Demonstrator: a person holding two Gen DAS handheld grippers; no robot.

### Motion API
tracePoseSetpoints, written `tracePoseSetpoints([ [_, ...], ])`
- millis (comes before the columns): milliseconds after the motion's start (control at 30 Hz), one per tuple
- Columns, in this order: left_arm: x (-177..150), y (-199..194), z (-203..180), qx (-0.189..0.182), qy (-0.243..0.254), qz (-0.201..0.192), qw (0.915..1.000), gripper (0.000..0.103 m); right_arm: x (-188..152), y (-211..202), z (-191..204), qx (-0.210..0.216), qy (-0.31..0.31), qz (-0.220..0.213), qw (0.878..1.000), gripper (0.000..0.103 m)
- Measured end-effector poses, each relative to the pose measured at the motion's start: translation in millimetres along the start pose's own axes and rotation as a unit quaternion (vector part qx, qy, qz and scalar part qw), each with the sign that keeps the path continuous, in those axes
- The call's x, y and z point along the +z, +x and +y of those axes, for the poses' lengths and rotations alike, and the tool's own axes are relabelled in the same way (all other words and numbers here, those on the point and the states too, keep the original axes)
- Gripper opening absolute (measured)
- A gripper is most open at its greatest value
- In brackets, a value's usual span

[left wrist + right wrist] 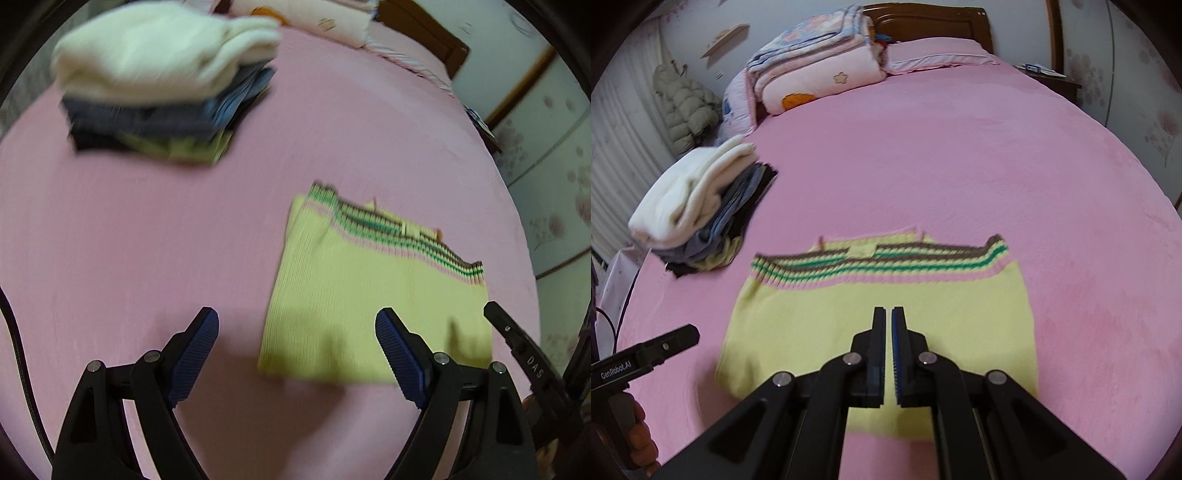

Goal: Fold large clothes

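A folded yellow knit sweater (373, 295) (879, 317) with green, brown and pink stripes along its far edge lies flat on the pink bed (147, 229) (960, 166). My left gripper (297, 321) hovers open above the sweater's near left corner, with nothing between its blue pads. My right gripper (889, 312) is shut and empty, held above the near half of the sweater. In the left wrist view the right gripper's finger (517, 339) shows at the right edge. The left gripper (657, 350) shows at the left edge of the right wrist view.
A stack of folded clothes (162, 85) (698, 206), cream on top, blue, dark and yellow below, sits on the bed's left side. Folded quilts (820, 62) and a pillow lie by the wooden headboard (923, 18). A nightstand (1049, 79) stands at the far right.
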State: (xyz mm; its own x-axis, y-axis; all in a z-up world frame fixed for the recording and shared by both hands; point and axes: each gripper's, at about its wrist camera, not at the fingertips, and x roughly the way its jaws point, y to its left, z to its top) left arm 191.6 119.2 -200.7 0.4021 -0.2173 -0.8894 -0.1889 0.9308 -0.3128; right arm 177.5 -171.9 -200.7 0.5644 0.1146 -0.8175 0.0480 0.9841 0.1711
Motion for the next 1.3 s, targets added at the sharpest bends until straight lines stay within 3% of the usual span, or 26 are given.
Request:
tracePoseSetpoints([
  [433, -52, 28, 10, -0.036, -0.064, 0.05, 0.996, 0.086, -33, -26, 19, 0.023, -0.008, 0.019, 1.0, 0.003],
  [667, -66, 61, 20, -0.077, -0.121, 0.064, 0.9875, 0.086, -42, -20, 20, 0.021, -0.017, 0.027, 0.999, 0.003],
  [800, -67, 71, 28, -0.113, -0.148, 0.034, 0.9819, 0.092, -45, -11, 21, 0.02, -0.023, 0.029, 0.999, 0.003],
  [933, -63, 78, 27, -0.134, -0.141, -0.006, 0.9809, 0.094, -46, 0, 22, 0.021, -0.025, 0.03, 0.999, 0.003],
  [1233, -29, 97, 15, -0.175, -0.119, -0.064, 0.9752, 0.094, -44, 20, 30, 0.02, -0.041, 0.016, 0.999, 0.003],
  [1300, -22, 99, 14, -0.184, -0.124, -0.069, 0.9727, 0.087, -43, 23, 30, 0.018, -0.043, 0.014, 0.999, 0.003],
])
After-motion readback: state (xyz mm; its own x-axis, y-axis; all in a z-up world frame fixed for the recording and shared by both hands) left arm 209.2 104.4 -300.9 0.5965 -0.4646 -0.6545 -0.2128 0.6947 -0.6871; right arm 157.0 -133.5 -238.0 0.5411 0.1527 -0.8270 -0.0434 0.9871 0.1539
